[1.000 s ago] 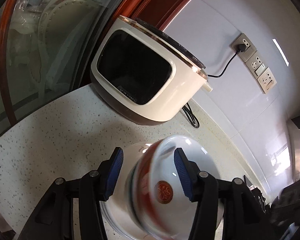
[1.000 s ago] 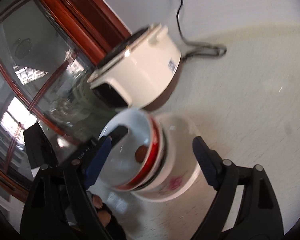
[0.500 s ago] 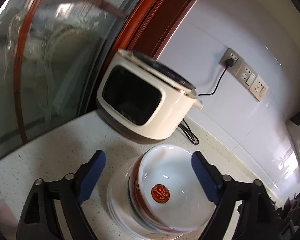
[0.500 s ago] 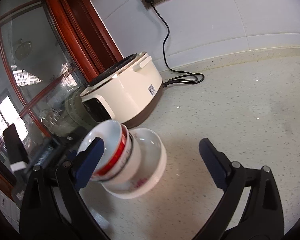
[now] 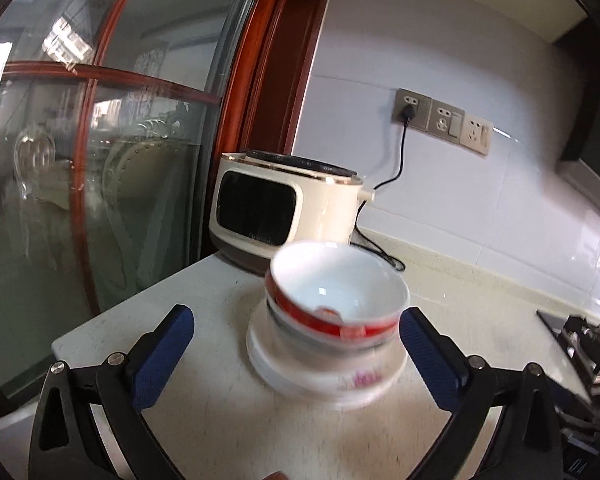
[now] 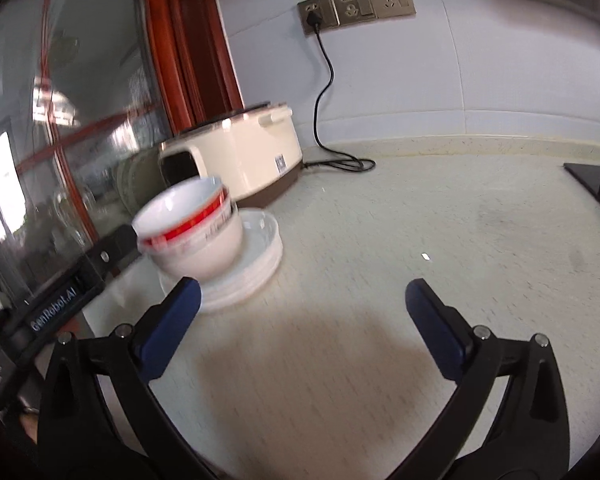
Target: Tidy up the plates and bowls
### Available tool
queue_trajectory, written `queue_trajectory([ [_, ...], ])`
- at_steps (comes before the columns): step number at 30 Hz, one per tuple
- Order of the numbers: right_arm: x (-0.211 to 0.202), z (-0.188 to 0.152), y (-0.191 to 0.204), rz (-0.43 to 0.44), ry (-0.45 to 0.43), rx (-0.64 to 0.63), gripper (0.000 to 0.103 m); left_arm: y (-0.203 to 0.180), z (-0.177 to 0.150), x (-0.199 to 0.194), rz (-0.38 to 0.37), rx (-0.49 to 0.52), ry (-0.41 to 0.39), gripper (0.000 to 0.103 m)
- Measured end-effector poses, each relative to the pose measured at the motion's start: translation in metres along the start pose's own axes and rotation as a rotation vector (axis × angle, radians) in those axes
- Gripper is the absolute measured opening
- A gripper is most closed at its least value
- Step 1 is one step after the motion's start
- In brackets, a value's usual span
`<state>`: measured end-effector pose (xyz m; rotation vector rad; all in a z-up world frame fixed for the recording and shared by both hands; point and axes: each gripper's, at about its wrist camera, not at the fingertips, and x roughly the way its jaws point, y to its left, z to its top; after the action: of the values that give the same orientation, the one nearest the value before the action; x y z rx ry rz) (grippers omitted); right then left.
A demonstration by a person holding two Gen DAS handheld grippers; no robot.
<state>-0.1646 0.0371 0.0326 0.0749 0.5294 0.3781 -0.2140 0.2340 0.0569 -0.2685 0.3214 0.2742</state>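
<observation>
Stacked white bowls with a red band [image 5: 336, 304] sit upright on a stack of white plates [image 5: 324, 380] on the counter, in front of a cream cooker. My left gripper [image 5: 296, 356] is open and empty, its blue pads wide on either side of the stack and drawn back from it. In the right wrist view the bowls [image 6: 192, 232] and plates [image 6: 256, 256] stand at the left. My right gripper [image 6: 304, 328] is open and empty, to the right of the stack, over bare counter. The left gripper's body [image 6: 76, 280] shows beside the bowls.
A cream electric cooker [image 5: 288, 212] stands behind the stack, its black cord [image 6: 328, 120] plugged into wall sockets [image 6: 356, 4]. A glass door with red wood frame [image 5: 100, 160] bounds the left. A stove edge [image 5: 580, 340] lies at right. Speckled counter [image 6: 420, 240] stretches rightward.
My left gripper let go of the red-banded bowl, opened wide and drew back. The bowl now rests in the stack. My right gripper also pulled back and to the right.
</observation>
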Motion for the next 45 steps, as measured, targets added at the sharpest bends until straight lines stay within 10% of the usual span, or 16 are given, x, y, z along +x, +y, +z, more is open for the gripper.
queue_trajectory([
  [7,-0.027,-0.023,0.001,-0.036,-0.013,-0.067,0.102,-0.011,-0.031,-0.017,0.100,0.053,0.065,0.103],
  [45,-0.043,-0.037,0.003,-0.058,-0.034,-0.105,0.103,-0.011,-0.065,-0.036,0.061,0.137,0.150,0.103],
])
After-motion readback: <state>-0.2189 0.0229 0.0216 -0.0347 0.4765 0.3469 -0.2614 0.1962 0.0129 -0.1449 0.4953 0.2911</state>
